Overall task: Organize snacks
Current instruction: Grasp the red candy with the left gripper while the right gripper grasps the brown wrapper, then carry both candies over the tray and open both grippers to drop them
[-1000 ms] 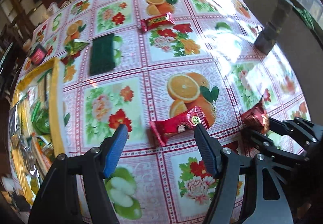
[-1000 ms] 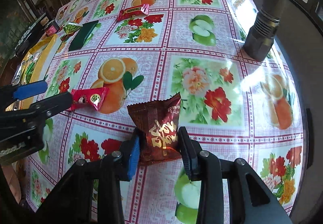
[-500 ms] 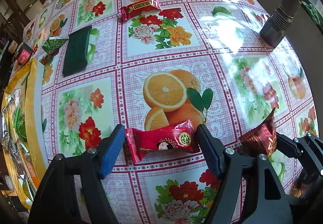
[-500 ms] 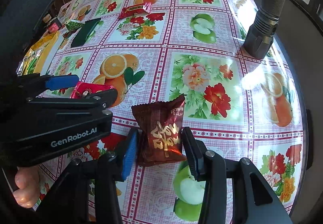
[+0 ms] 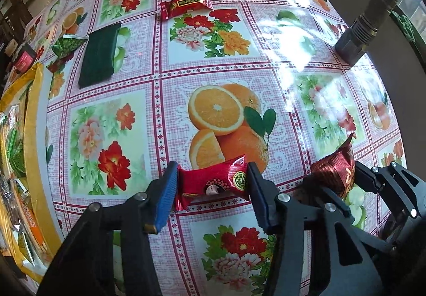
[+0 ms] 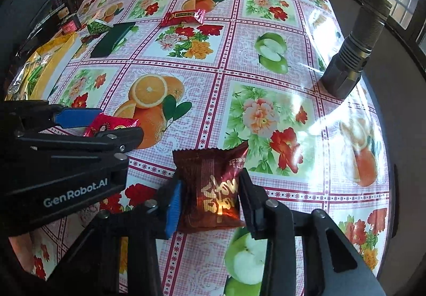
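My left gripper is shut on a bright red snack packet at the near edge of the orange print; both pads touch its ends. It also shows in the right wrist view. My right gripper is shut on a dark maroon snack packet with gold lettering, seen at the right in the left wrist view. Another red packet, a dark green packet and a small green packet lie farther back. A yellow box holding snacks stands at the left.
A dark flashlight stands upright at the table's right edge. A small red box sits beyond the yellow box. The fruit-print tablecloth covers the table, which drops off close on the right.
The left gripper has moved forward around the bright red packet and closed on it. The right gripper has kept its grip on the maroon packet.
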